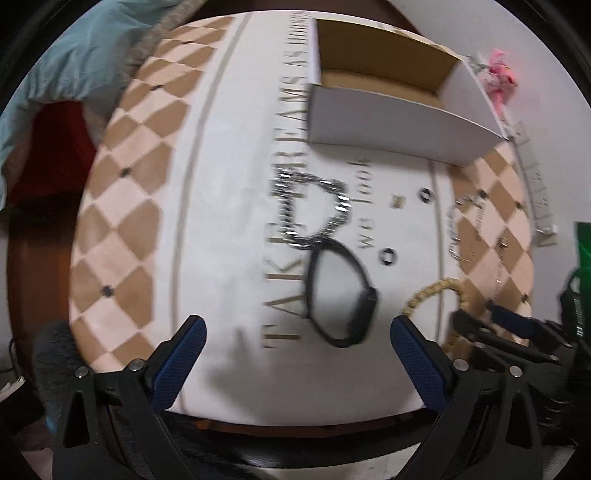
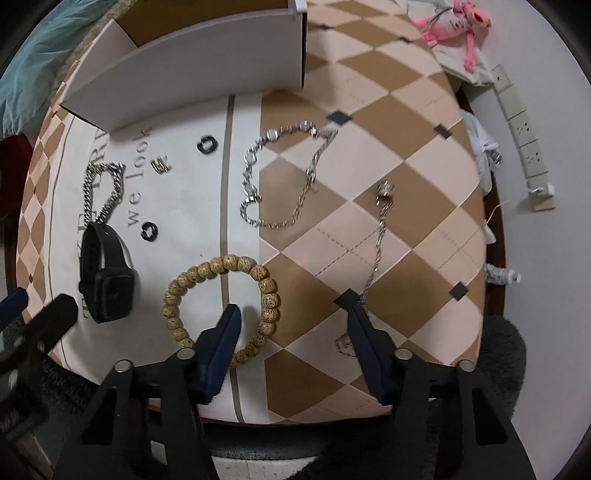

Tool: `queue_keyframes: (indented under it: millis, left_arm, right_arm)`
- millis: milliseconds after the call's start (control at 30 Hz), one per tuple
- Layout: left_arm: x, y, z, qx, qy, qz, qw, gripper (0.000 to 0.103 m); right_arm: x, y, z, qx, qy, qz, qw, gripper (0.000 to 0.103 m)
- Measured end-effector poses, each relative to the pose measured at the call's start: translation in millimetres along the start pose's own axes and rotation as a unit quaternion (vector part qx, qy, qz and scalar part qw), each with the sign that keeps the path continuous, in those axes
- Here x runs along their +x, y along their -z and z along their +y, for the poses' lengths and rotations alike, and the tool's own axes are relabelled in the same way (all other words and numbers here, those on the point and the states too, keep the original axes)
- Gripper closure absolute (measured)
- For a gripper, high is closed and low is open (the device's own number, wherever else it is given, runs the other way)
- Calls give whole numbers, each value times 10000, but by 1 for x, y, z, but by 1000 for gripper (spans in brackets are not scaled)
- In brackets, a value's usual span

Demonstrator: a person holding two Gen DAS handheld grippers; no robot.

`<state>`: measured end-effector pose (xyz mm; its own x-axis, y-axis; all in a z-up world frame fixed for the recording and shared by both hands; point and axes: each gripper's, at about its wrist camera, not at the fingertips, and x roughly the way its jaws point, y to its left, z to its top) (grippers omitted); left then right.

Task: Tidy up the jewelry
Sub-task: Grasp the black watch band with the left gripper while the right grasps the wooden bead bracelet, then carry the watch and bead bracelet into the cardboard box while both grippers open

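A black smartwatch (image 1: pixel 341 295) (image 2: pixel 105 273) lies on the patterned cloth just ahead of my open, empty left gripper (image 1: pixel 297 332). A thick silver chain (image 1: pixel 310 206) (image 2: pixel 103 192) lies beyond it. A wooden bead bracelet (image 2: pixel 221 306) (image 1: pixel 436 295) lies under my open, empty right gripper (image 2: pixel 293 321). A thin silver bracelet (image 2: pixel 284 173) and a pendant necklace (image 2: pixel 380 229) lie further out. Two black rings (image 2: pixel 207 144) (image 2: pixel 149 230) and a gold ring (image 2: pixel 161 166) lie near the open white box (image 1: pixel 391 122) (image 2: pixel 192 70).
The round table (image 2: pixel 406 155) carries a diamond-patterned cloth with lettering. A pink plush toy (image 2: pixel 454 22) and a power strip (image 2: pixel 524 147) lie beyond its right edge. Blue and red fabric (image 1: pixel 55 92) sits at the left. The right gripper's body shows in the left wrist view (image 1: pixel 517 332).
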<state>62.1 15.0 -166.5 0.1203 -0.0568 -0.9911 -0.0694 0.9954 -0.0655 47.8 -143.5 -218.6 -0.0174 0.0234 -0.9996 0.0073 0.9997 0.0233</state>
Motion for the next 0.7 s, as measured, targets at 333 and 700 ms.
queue_keyframes:
  millis: [333, 700]
  left_arm:
    - [33, 2, -20, 413, -24, 173, 9990, 58]
    - [29, 1, -10, 413, -65, -7, 9991, 63]
  right_arm:
    - [7, 10, -3, -152, 183, -245, 9994, 81]
    - [-5, 7, -2, -223, 192, -377, 9989, 93]
